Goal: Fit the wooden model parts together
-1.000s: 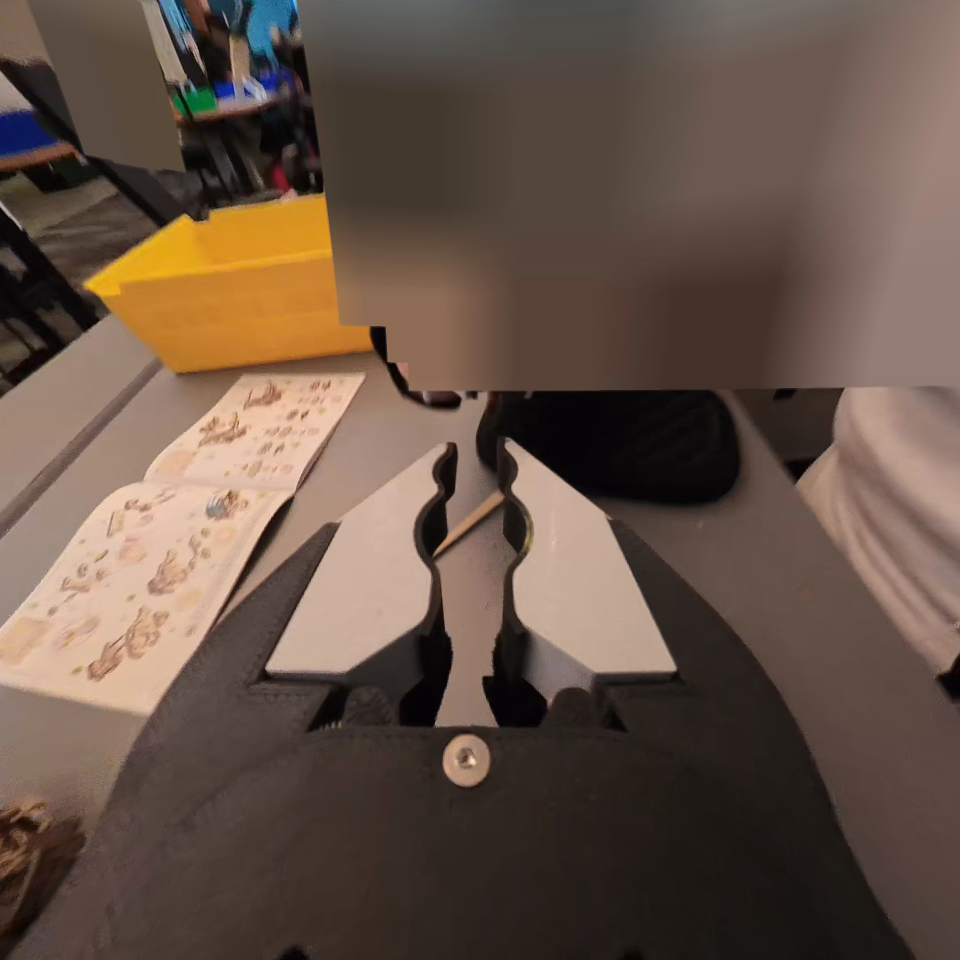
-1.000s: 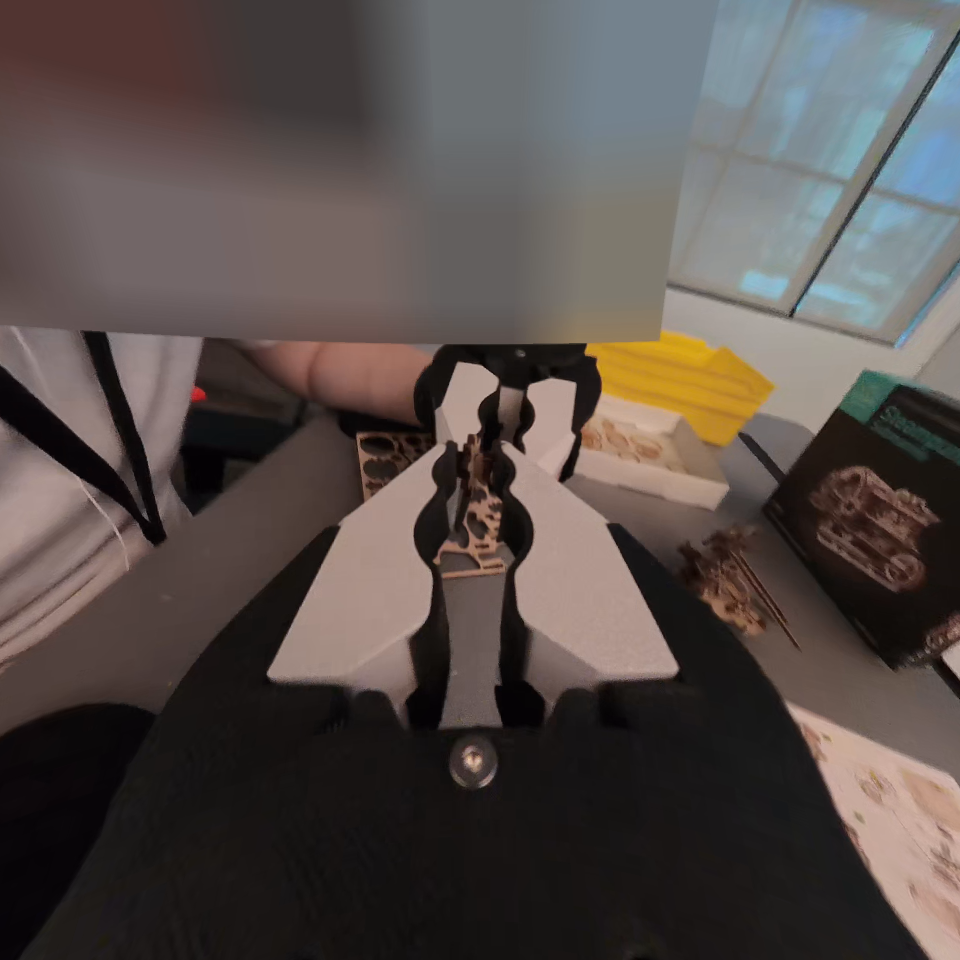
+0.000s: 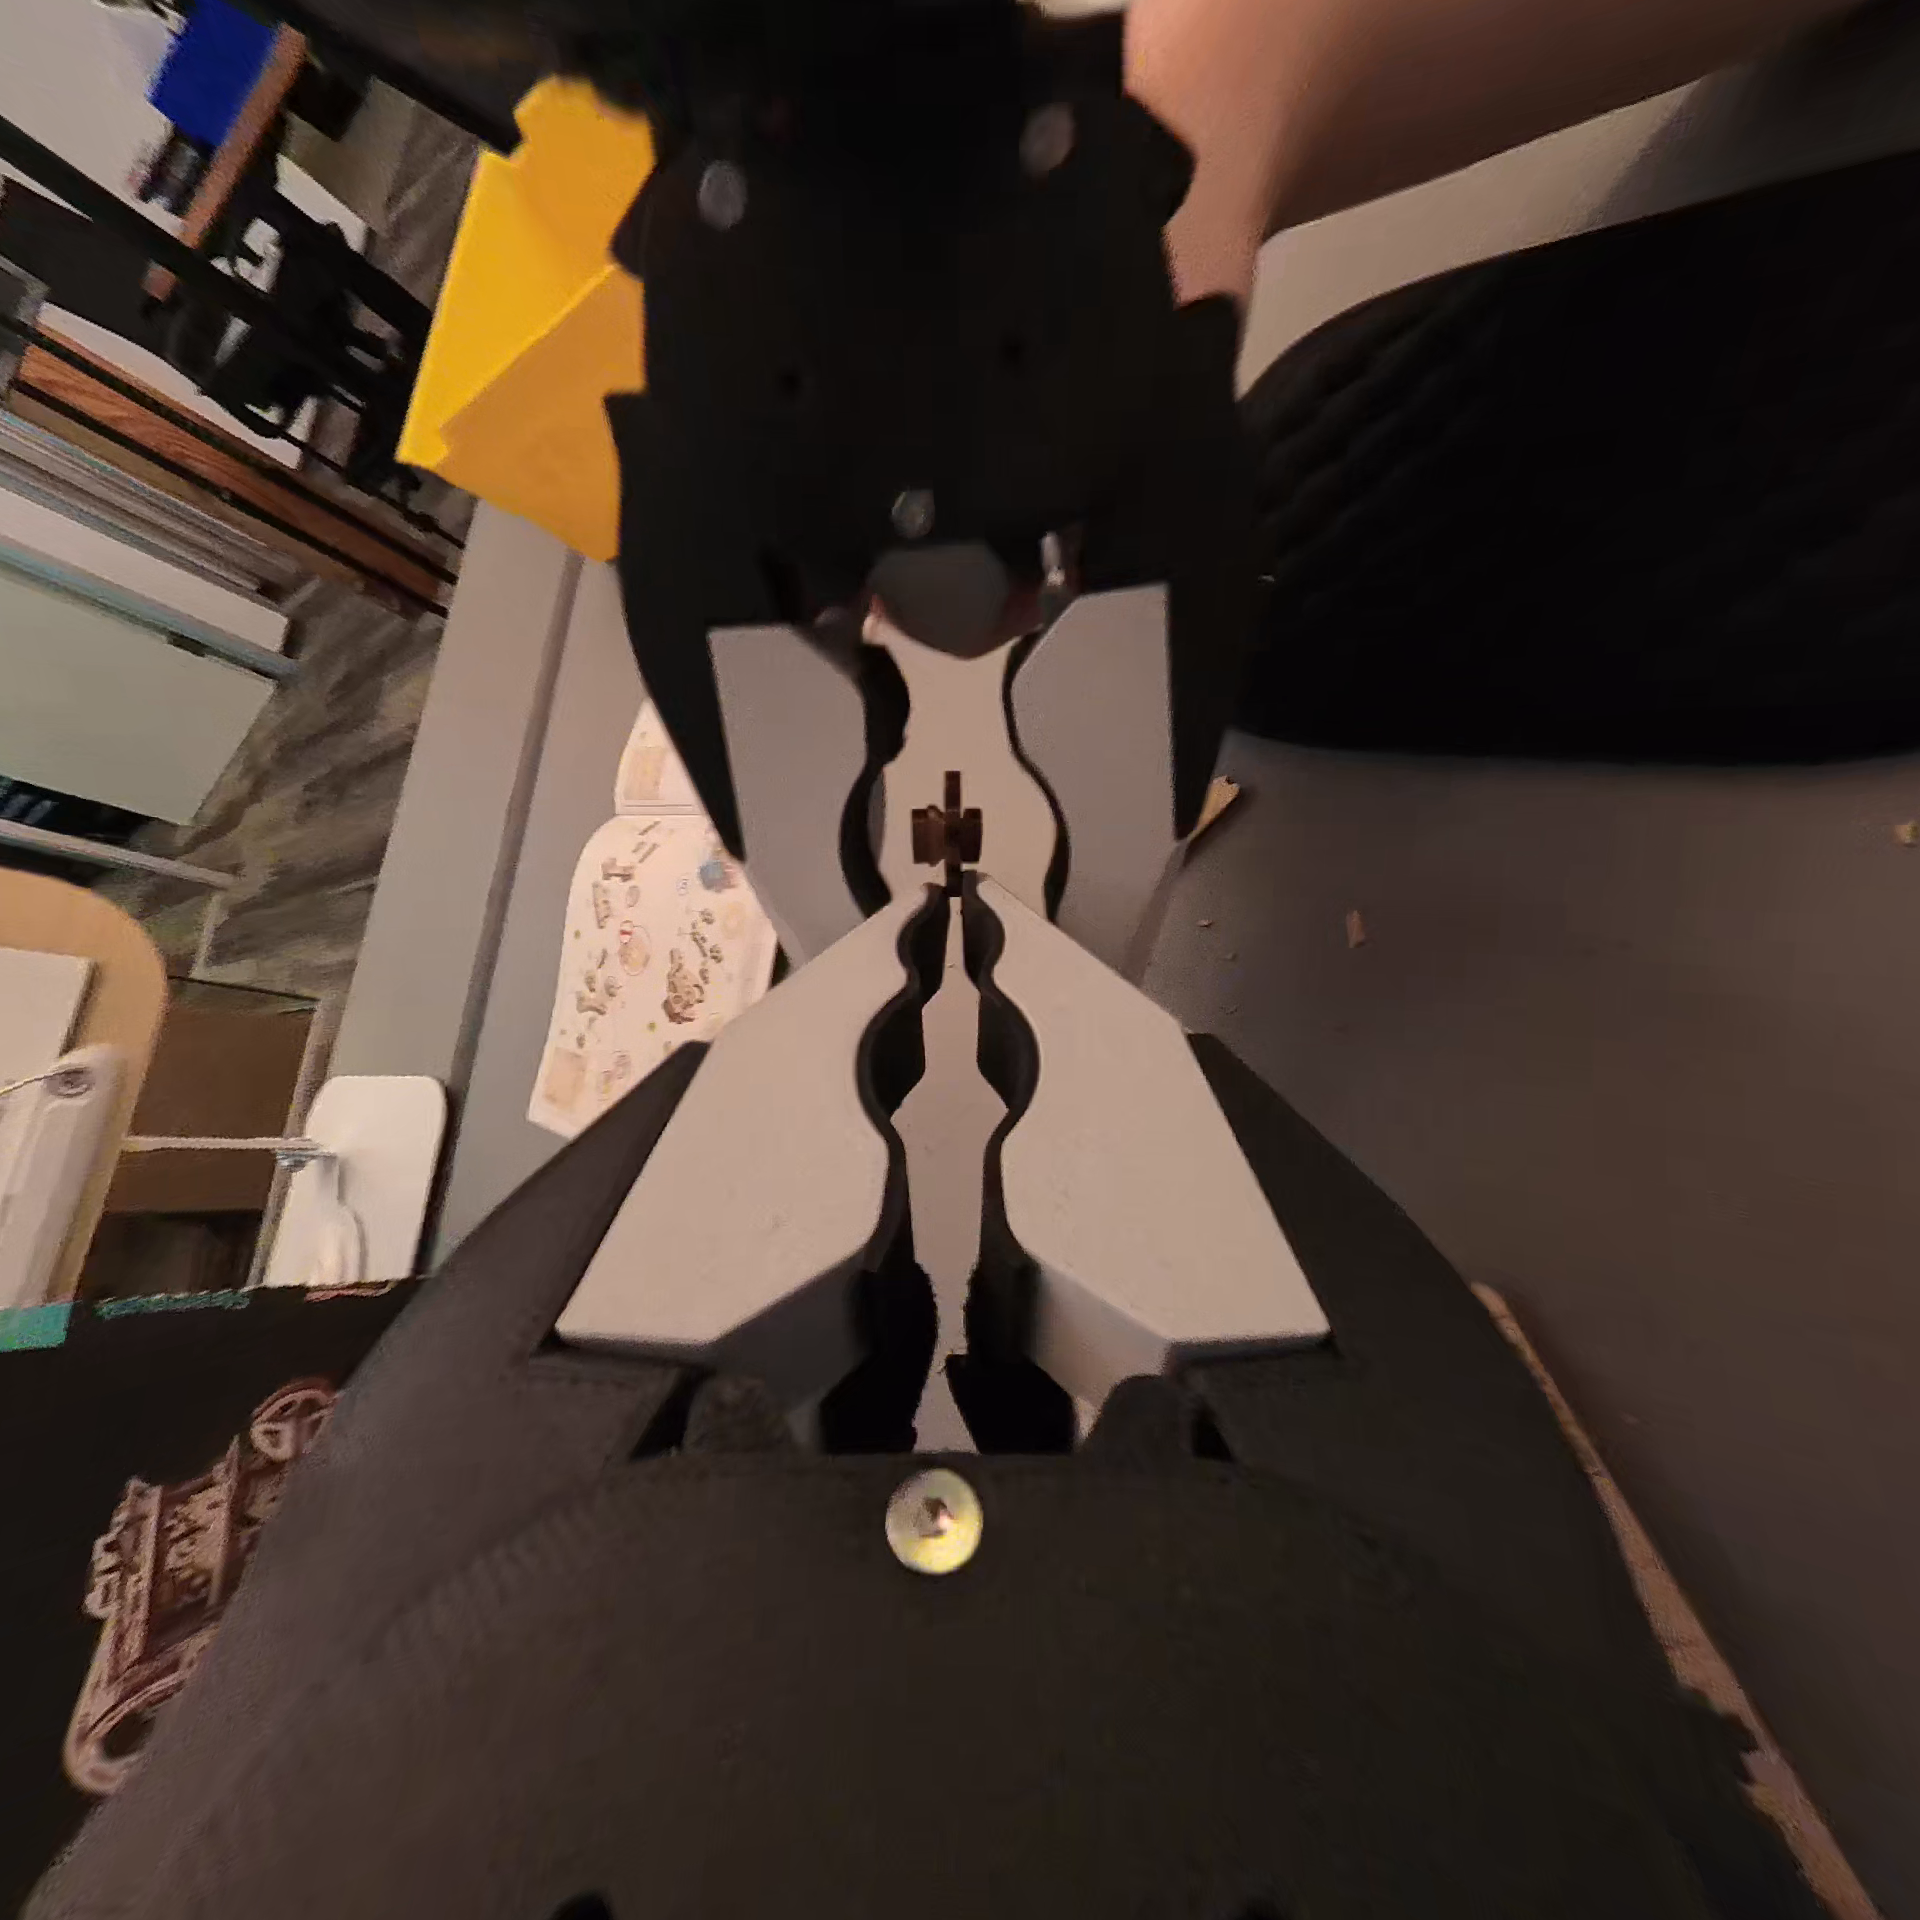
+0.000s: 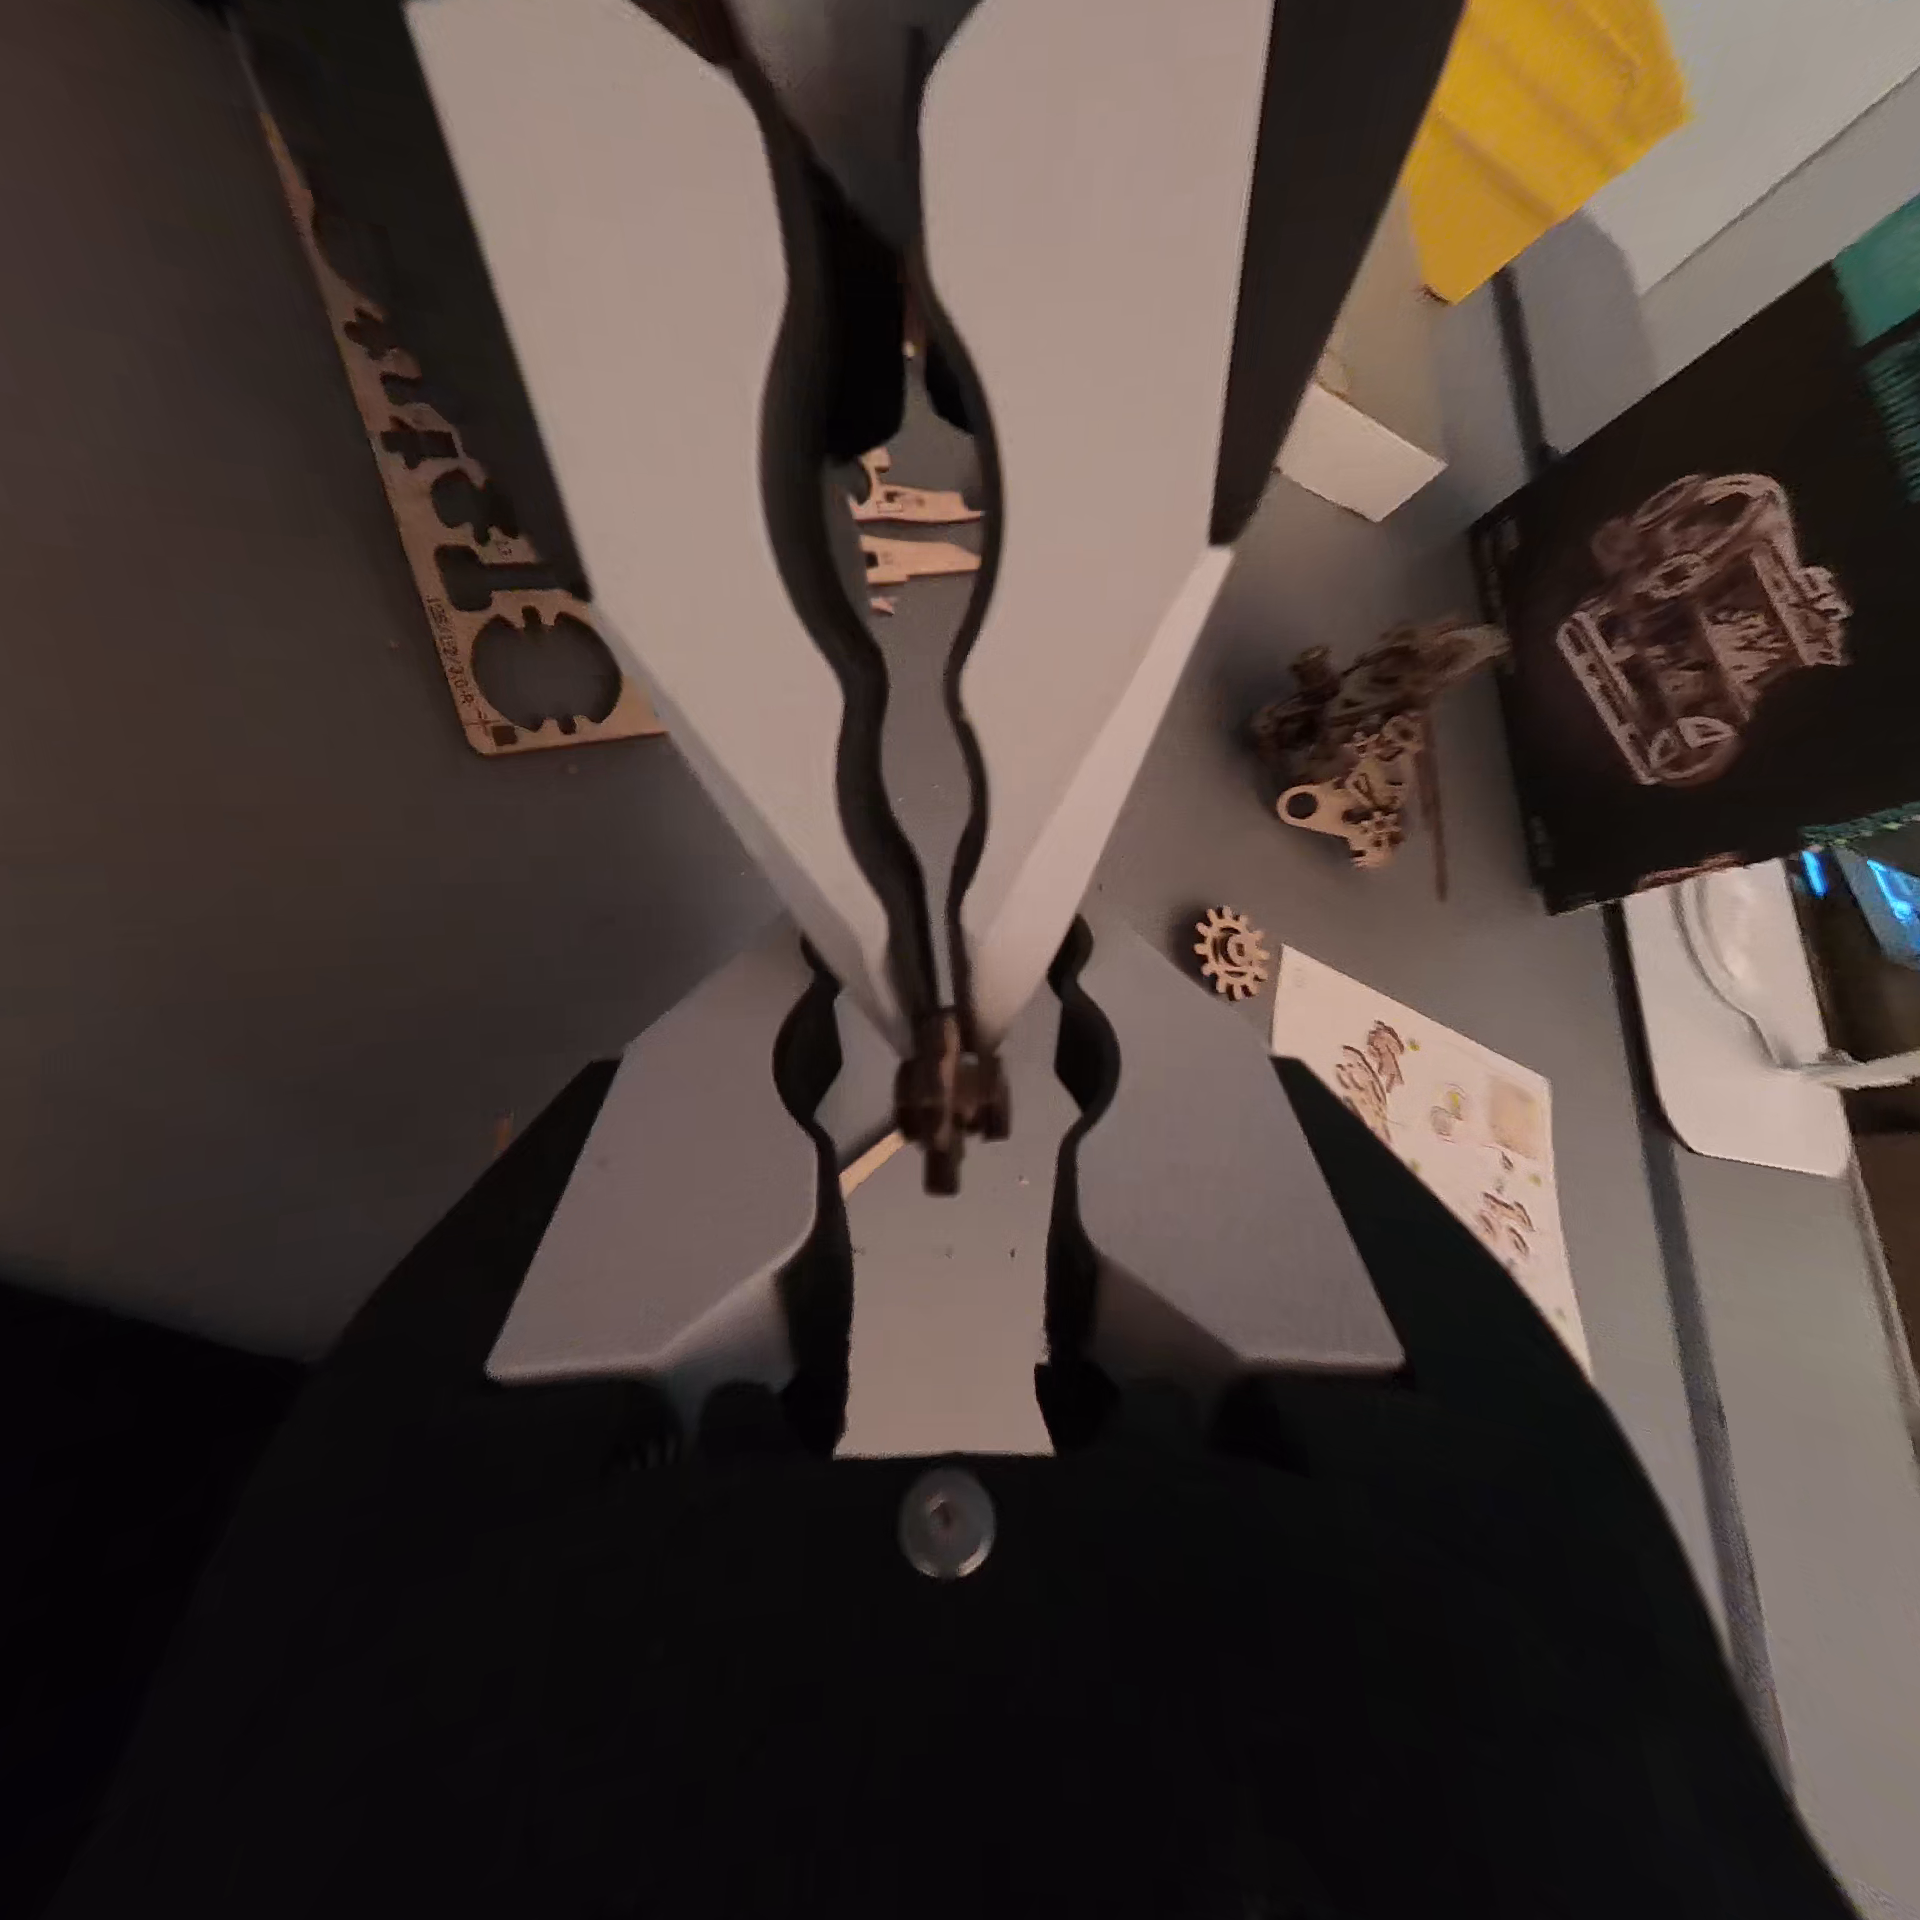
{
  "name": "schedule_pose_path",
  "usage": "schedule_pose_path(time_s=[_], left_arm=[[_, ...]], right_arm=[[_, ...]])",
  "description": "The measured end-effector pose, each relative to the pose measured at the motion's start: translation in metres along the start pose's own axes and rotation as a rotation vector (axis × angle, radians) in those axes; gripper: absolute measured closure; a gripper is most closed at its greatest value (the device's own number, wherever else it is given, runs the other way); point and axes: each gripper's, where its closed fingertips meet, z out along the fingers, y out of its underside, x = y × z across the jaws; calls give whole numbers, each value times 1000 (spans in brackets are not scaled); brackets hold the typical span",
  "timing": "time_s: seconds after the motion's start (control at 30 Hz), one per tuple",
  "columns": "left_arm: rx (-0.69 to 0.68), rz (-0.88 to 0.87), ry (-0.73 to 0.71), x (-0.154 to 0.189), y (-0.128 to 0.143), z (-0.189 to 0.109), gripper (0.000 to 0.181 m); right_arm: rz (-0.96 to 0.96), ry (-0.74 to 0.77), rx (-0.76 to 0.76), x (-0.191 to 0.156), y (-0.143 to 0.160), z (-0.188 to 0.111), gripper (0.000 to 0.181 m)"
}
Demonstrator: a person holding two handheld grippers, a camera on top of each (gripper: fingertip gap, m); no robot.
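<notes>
Wooden model parts, joined into one small dark-brown cluster (image 3: 947, 831), sit pinched at the very tips of the left gripper (image 3: 945, 894), whose grey fingers (image 3: 790, 1122) are clenched on the cluster's thin stem. In the right wrist view the same small cluster (image 4: 951, 1091) hangs between the parted grey fingers (image 4: 665, 1195) of the right gripper (image 4: 940, 1039), which are released and stand well apart on either side without touching it. The two grippers face each other tip to tip above the grey tabletop (image 4: 208, 831).

On the tabletop below, a flat pale plywood sheet with punched-out holes (image 4: 499, 582) lies to one side. A small light wooden cogwheel (image 4: 1232, 954) lies loose just beside the edge of an open printed instruction booklet (image 4: 1444, 1132). Near these stands a partly built brown wooden mechanism (image 4: 1351, 738), and beside it a black cardboard box bearing a picture of the model (image 4: 1704, 644). A yellow plastic bin (image 3: 520, 343) sits at the far end of the tabletop. Small wood chips (image 3: 1351, 930) are scattered on the grey surface in the left wrist view.
</notes>
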Motion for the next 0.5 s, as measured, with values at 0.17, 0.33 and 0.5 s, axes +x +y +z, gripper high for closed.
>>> schedule_pose_path(time_s=[0.17, 0.33, 0.5], left_arm=[[-21, -84, 36, -1, 2, 2, 180], [8, -170, 60, -3, 0, -2, 180], [7, -162, 60, -2, 1, -3, 180]], right_arm=[[1, -74, 14, -1, 0, 10, 148], [-26, -56, 71, 0, -9, 15, 156], [-32, -53, 91, 0, -9, 18, 164]])
